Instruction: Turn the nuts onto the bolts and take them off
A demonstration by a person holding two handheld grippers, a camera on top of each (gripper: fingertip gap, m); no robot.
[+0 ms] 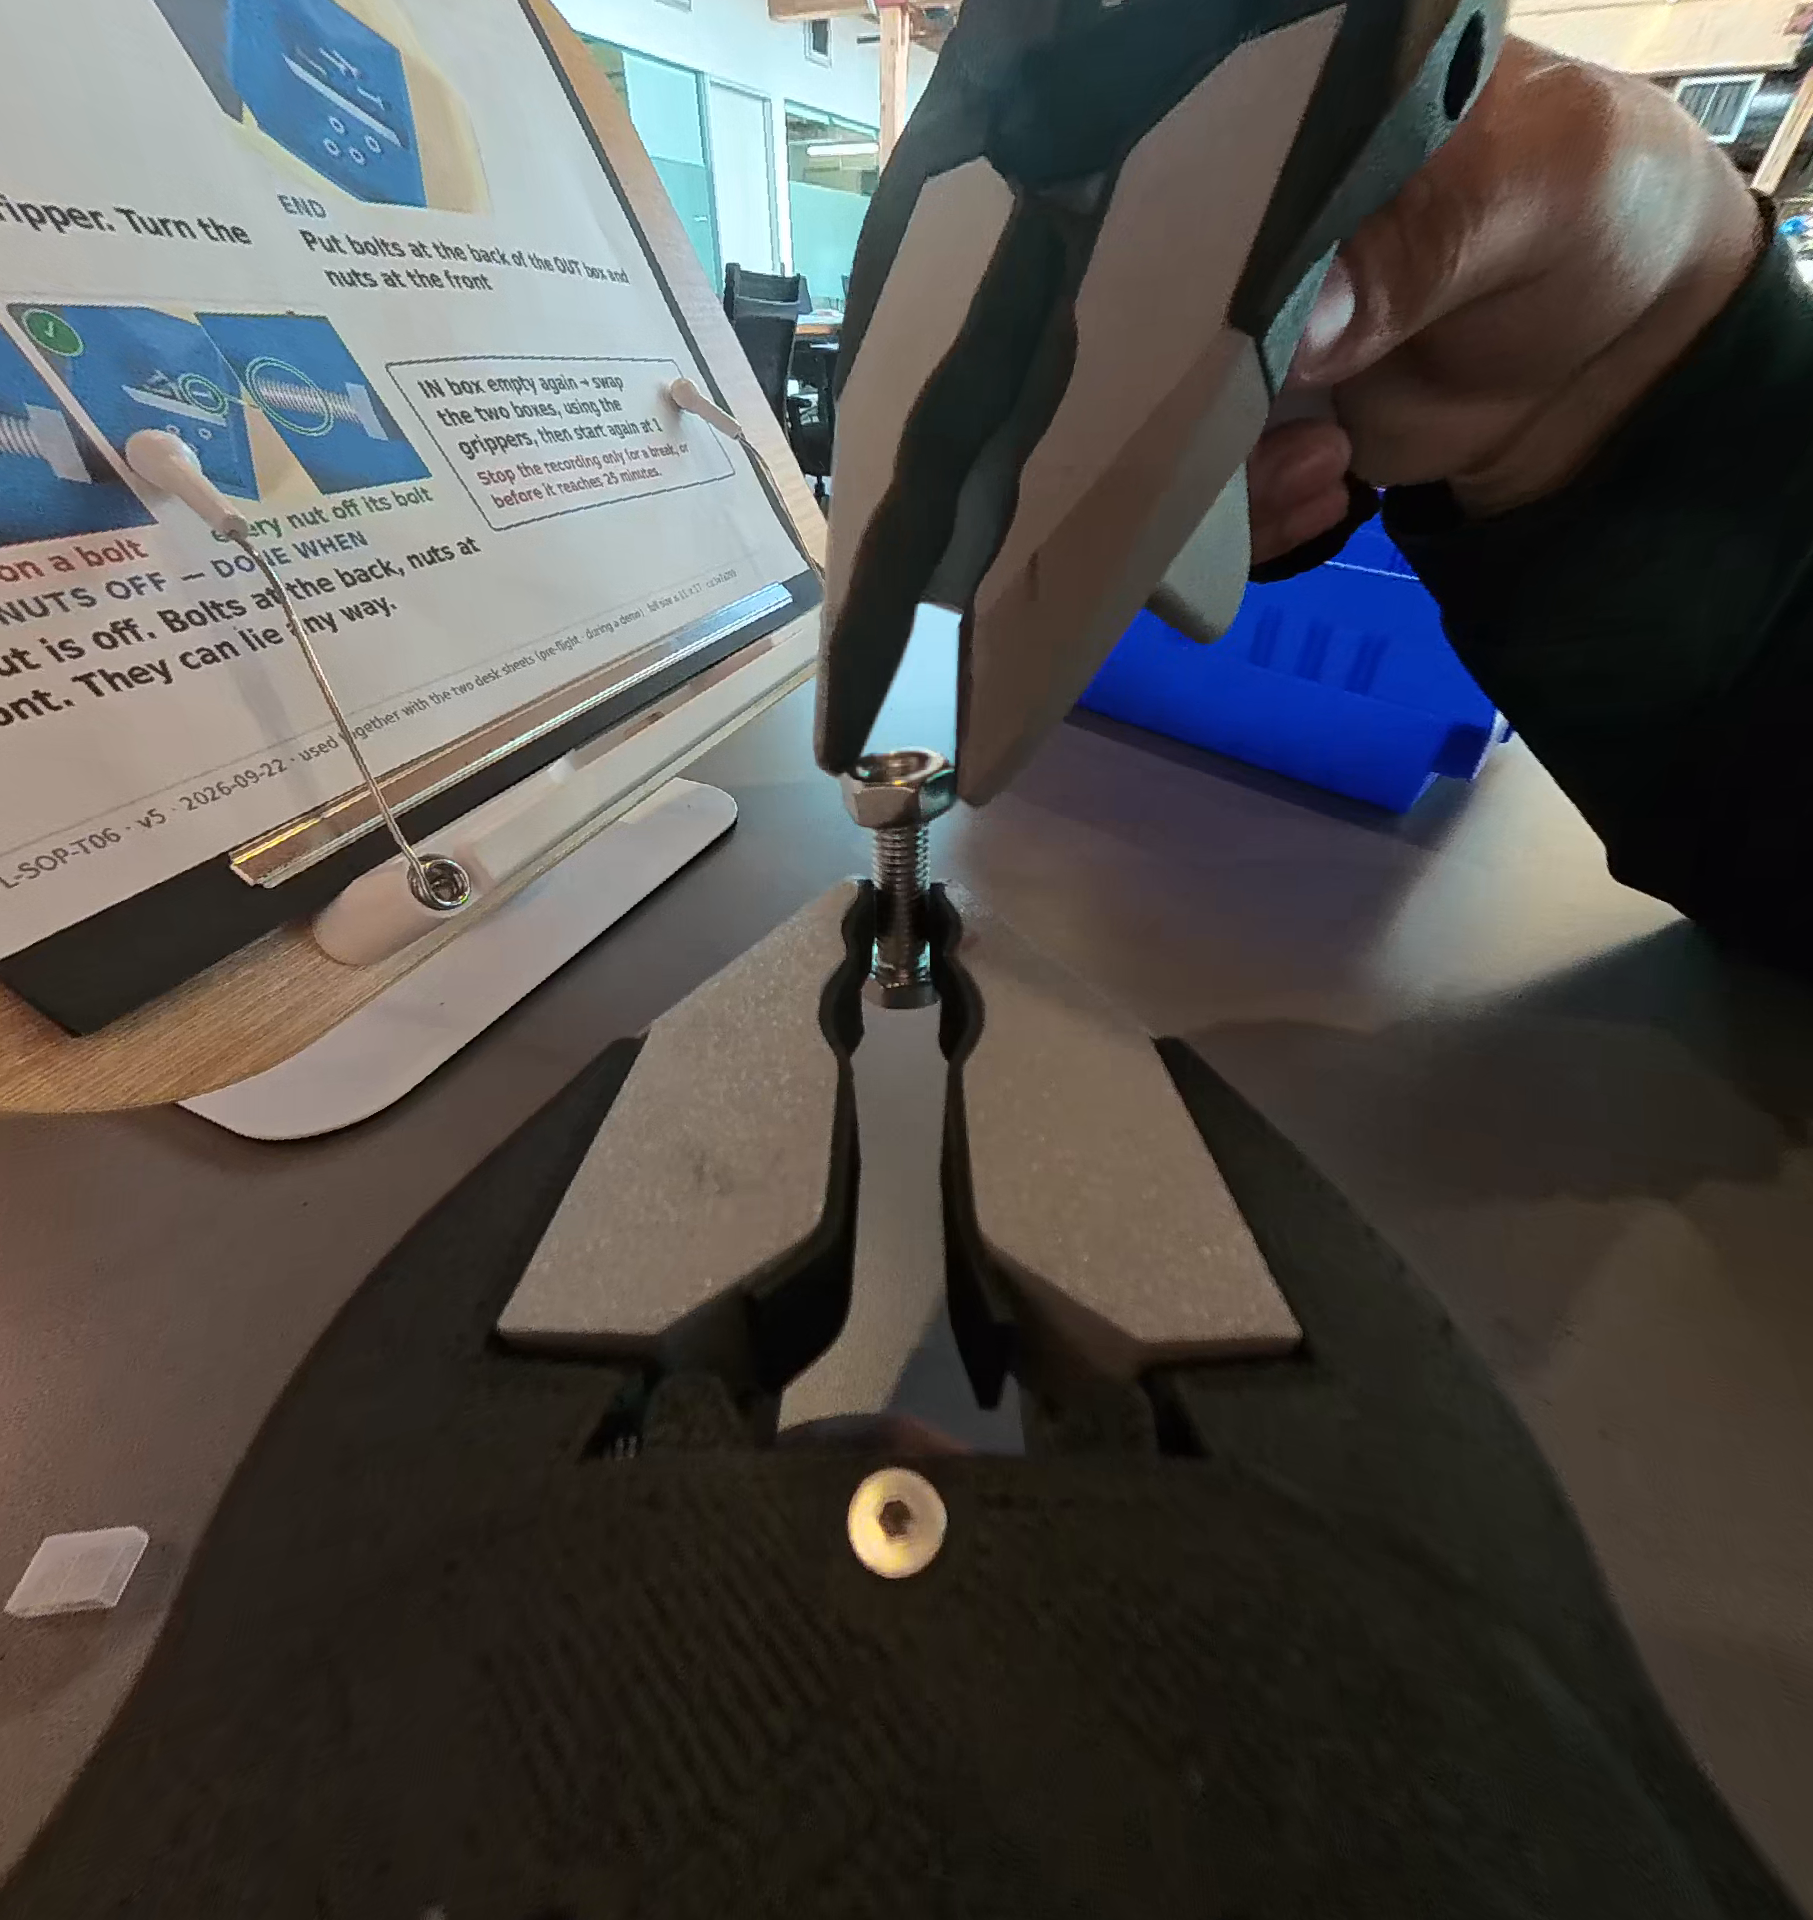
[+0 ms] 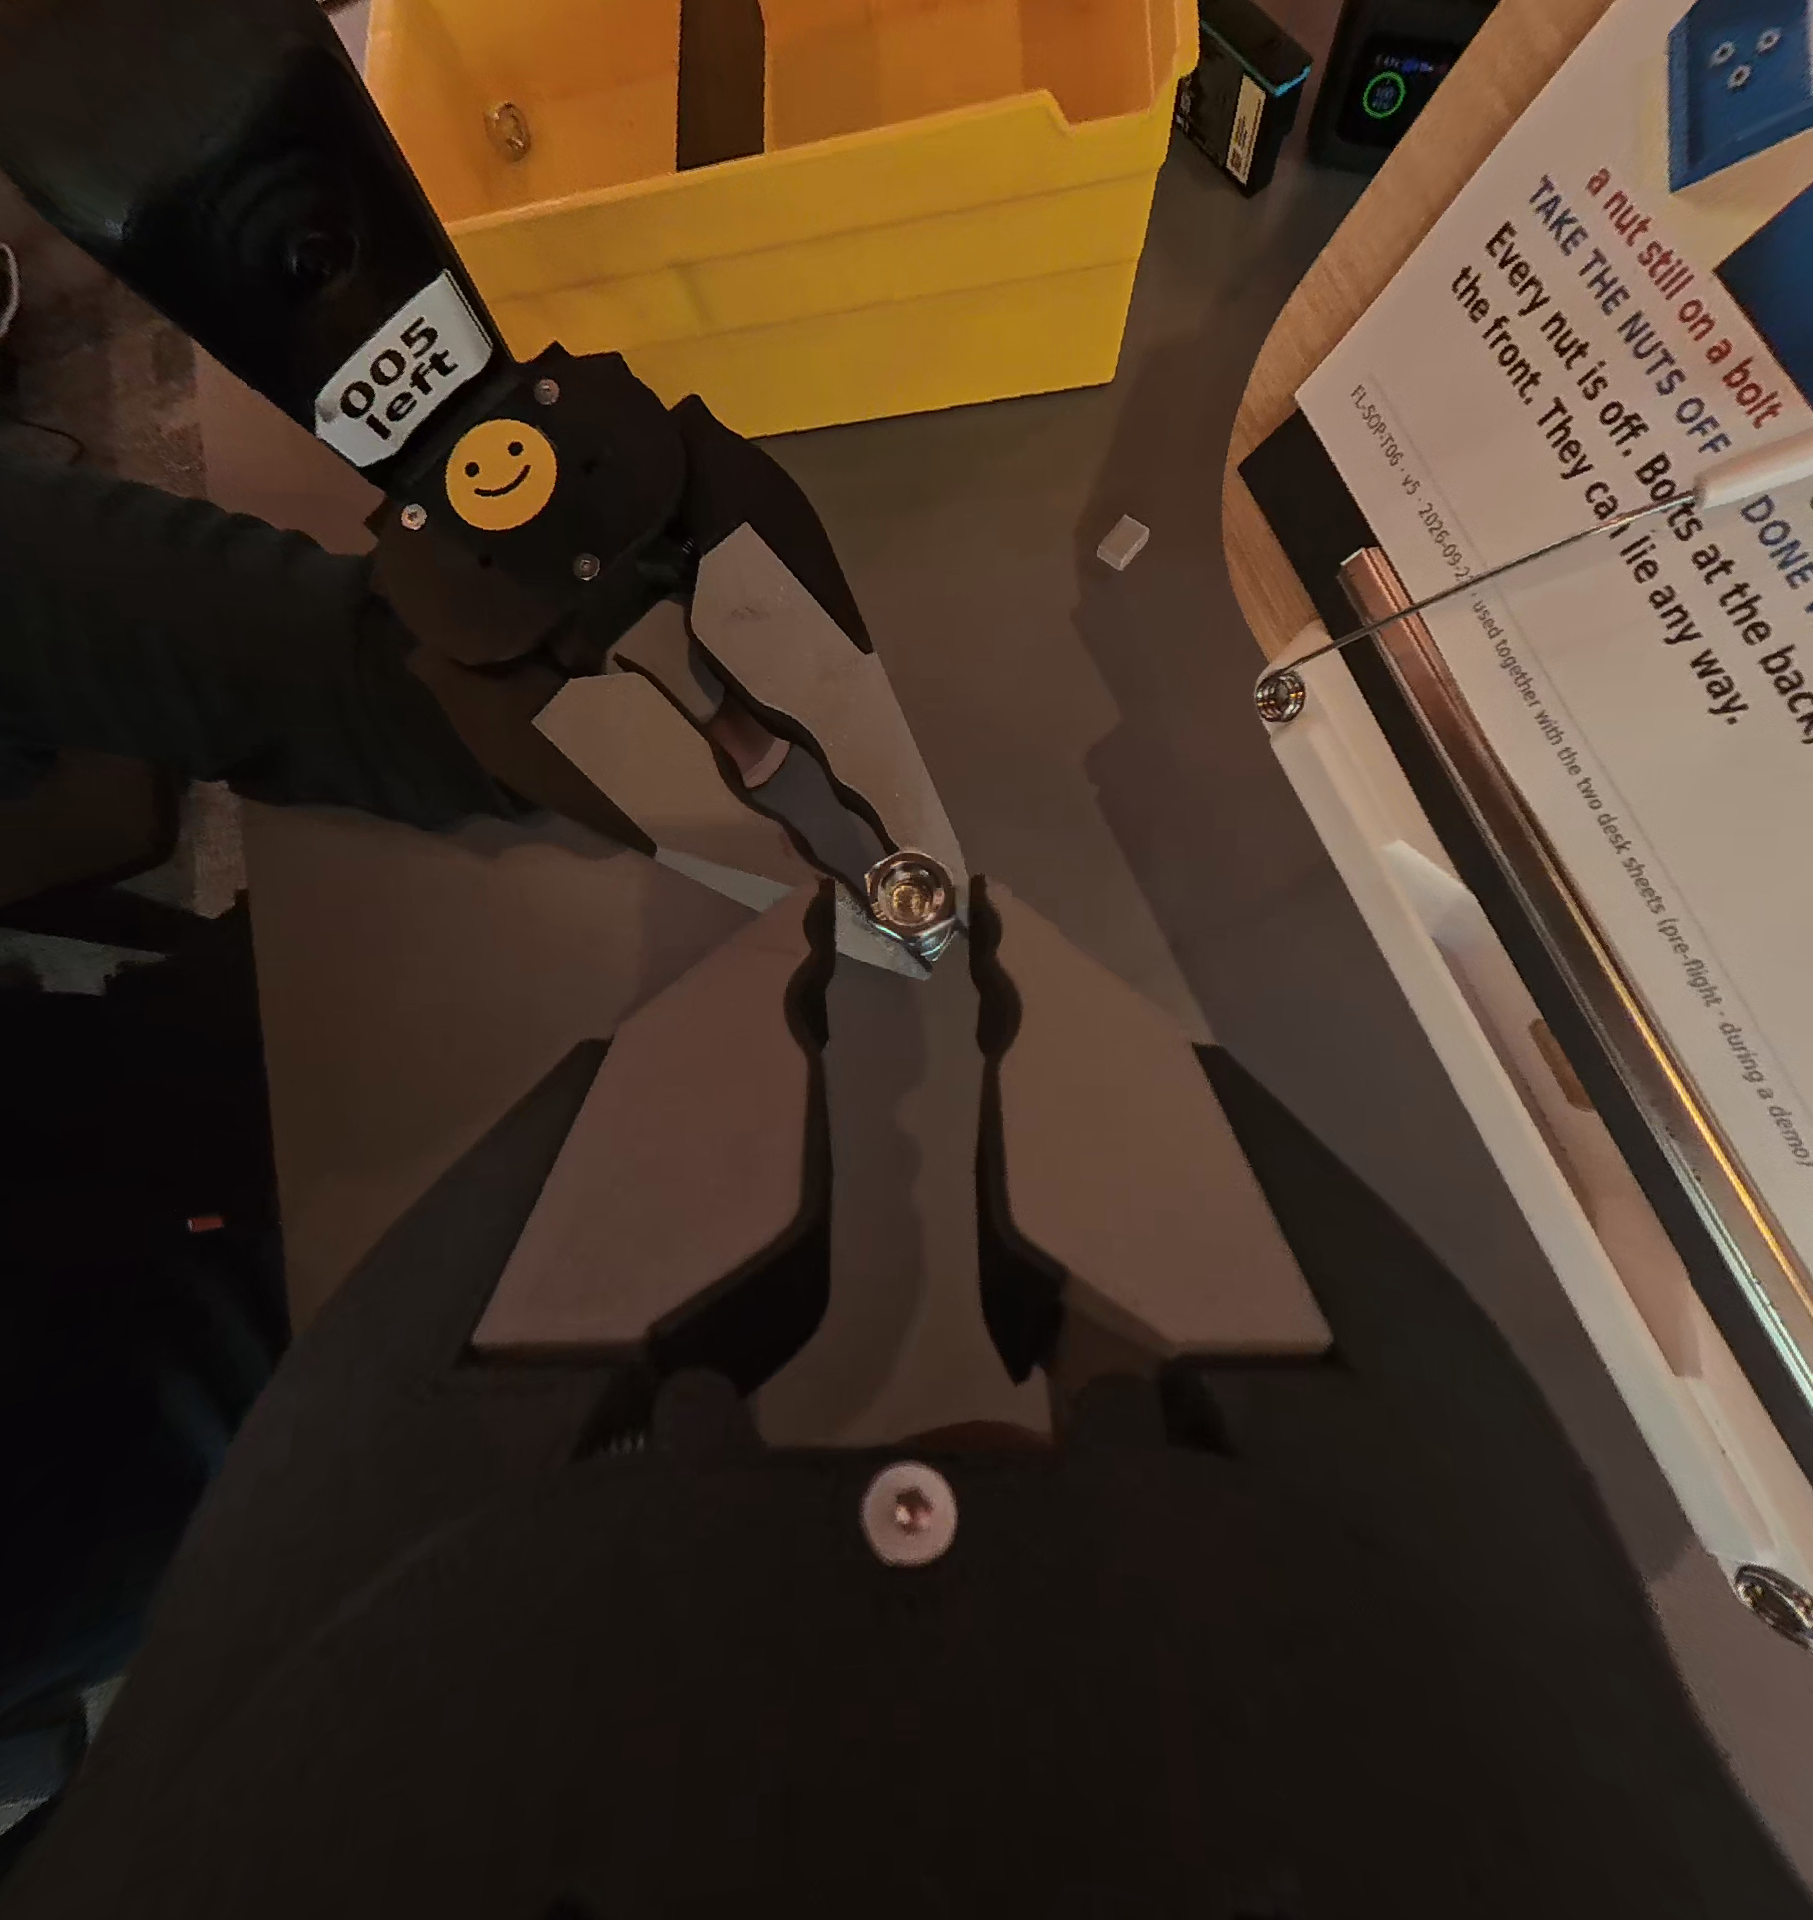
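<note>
Two claws meet: left claw [image 1: 900, 940] clamps bolt [image 1: 897, 883] upright, right claw [image 2: 902, 914] pinches nut [image 2: 907, 896] atop.

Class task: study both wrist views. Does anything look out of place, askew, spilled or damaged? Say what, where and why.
One stray item: a small white block lies loose on the table, between the yellow bin and the document stand. Otherwise all looks orderly: the bolt stands upright in the left gripper, and the right gripper pinches the nut.

Shiny hex nut [image 1: 900, 787] sits atop the upright threaded bolt [image 1: 902, 914].
</note>
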